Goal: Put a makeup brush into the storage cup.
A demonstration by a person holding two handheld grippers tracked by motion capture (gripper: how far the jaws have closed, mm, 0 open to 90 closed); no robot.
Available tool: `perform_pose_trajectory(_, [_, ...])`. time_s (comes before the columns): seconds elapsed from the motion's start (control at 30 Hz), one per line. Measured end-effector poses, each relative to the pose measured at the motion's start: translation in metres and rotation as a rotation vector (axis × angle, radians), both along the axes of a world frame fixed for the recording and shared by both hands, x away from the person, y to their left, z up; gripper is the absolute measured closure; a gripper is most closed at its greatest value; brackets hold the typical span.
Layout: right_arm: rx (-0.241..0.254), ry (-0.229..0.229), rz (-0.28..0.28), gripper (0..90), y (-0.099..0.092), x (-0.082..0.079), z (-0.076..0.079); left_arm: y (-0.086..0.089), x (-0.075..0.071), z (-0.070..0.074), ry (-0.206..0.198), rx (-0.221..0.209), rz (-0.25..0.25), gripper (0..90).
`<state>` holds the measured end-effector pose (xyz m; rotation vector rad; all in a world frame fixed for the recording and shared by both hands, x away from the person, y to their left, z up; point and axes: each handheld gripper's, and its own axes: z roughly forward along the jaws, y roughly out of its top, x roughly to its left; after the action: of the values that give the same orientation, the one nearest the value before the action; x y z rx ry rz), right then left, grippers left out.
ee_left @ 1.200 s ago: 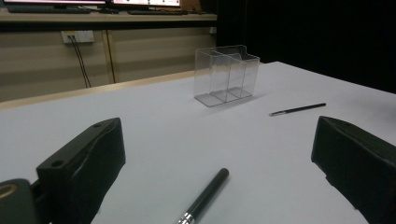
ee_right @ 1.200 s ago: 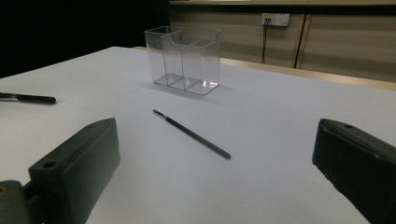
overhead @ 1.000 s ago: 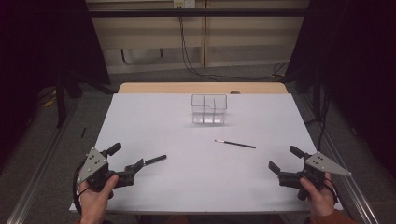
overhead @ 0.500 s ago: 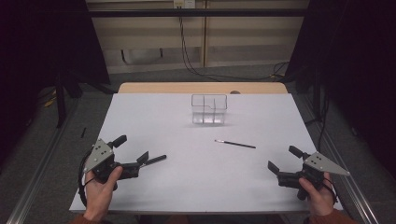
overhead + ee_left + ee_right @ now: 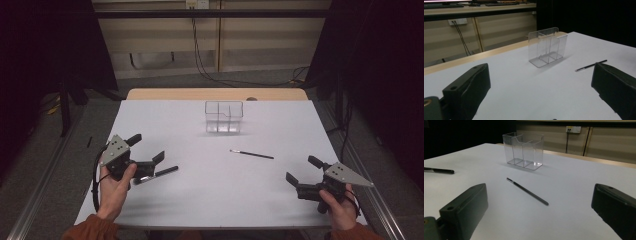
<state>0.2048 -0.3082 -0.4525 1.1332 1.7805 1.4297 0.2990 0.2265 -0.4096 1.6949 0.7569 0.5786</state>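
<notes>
The left gripper (image 5: 147, 149) has lifted farther up the table, jaws spread above the pen (image 5: 156, 174). The right gripper (image 5: 303, 172) gapes empty. The right gripper view shows the brush (image 5: 527, 191) before the clear box (image 5: 523, 150).

Your clear plastic three-compartment holder (image 5: 224, 116) is standing toward the far middle of the white bench (image 5: 210, 200). The thin black brush (image 5: 251, 154) is lying in front of it, slightly right. The thicker black pen (image 5: 159, 173) is lying near your left gripper (image 5: 146, 154), well left of the brush.
</notes>
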Motion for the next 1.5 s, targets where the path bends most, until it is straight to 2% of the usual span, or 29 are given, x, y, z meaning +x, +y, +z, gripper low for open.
perform_pose_trajectory(0.03, [0.000,-0.002,0.000,0.0,0.000,0.000,0.000,0.000,0.001,-0.001,-0.002,0.012,0.015,3.2])
perform_pose_trajectory(0.1, [-0.005,-0.002,0.002,0.0,0.000,0.000,0.000,-0.002,0.003,-0.002,0.006,0.003,0.021,2.7])
perform_pose_trajectory(0.17, [-0.008,-0.001,0.007,0.0,0.003,-0.001,0.001,-0.005,0.006,-0.002,0.010,0.006,-0.003,2.8])
perform_pose_trajectory(0.3, [-0.014,-0.003,0.014,0.0,0.004,-0.002,0.002,-0.006,0.007,0.000,0.009,0.024,-0.012,2.3])
perform_pose_trajectory(0.33, [-0.019,-0.003,0.013,0.0,0.004,-0.001,0.001,-0.006,0.008,0.003,0.012,0.040,-0.016,2.0])
perform_pose_trajectory(0.43, [-0.012,0.002,0.012,0.0,0.004,0.001,0.001,-0.005,0.009,0.005,0.024,0.041,-0.020,1.4])
perform_pose_trajectory(0.5, [-0.012,0.004,0.014,0.0,0.003,0.001,0.000,-0.005,0.012,0.007,0.053,0.055,-0.025,1.6])
perform_pose_trajectory(0.53, [-0.012,0.004,0.014,0.0,0.003,0.001,0.000,-0.005,0.012,0.007,0.053,0.055,-0.025,1.6])
perform_pose_trajectory(0.6, [-0.012,0.000,0.018,0.0,0.003,0.000,0.001,-0.005,0.013,0.008,0.066,0.085,-0.003,1.4])
perform_pose_trajectory(0.67, [-0.015,-0.002,0.019,0.0,0.003,0.000,0.001,-0.006,0.014,0.010,0.082,0.108,0.043,1.3])
perform_pose_trajectory(0.73, [-0.010,0.006,0.011,0.0,0.004,0.000,0.001,-0.007,0.015,0.011,0.107,0.119,0.016,1.9])
perform_pose_trajectory(0.77, [-0.015,0.006,0.013,0.0,0.004,0.000,0.001,-0.007,0.017,0.013,0.151,0.114,-0.012,1.6])
perform_pose_trajectory(0.83, [-0.019,0.002,0.014,0.0,0.004,0.000,0.001,-0.007,0.018,0.013,0.164,0.129,-0.026,1.8])
perform_pose_trajectory(0.9, [-0.015,0.003,0.014,0.0,0.005,-0.001,0.001,-0.008,0.021,0.014,0.194,0.159,-0.049,1.7])
perform_pose_trajectory(1.07, [-0.015,0.004,0.013,0.0,0.005,0.000,0.001,-0.011,0.026,0.014,0.244,0.258,-0.064,2.6])
perform_pose_trajectory(1.13, [-0.016,0.005,0.013,0.0,0.005,-0.001,0.001,-0.012,0.028,0.015,0.270,0.286,-0.073,2.6])
perform_pose_trajectory(1.27, [-0.021,0.005,0.014,0.0,0.004,-0.001,0.001,-0.014,0.031,0.015,0.289,0.335,-0.080,2.9])
perform_pose_trajectory(1.33, [-0.022,0.008,0.013,0.0,0.004,-0.001,0.001,-0.014,0.033,0.016,0.298,0.373,-0.092,2.6])
perform_pose_trajectory(1.37, [-0.023,0.007,0.013,0.0,0.004,-0.001,0.001,-0.014,0.035,0.016,0.314,0.409,-0.095,2.8])
perform_pose_trajectory(1.4, [-0.026,0.007,0.016,0.0,0.003,-0.001,0.001,-0.014,0.035,0.016,0.314,0.409,-0.095,2.7])
perform_pose_trajectory(1.5, [-0.027,0.006,0.016,0.0,0.004,-0.001,0.001,-0.015,0.039,0.014,0.334,0.448,-0.107,2.6])
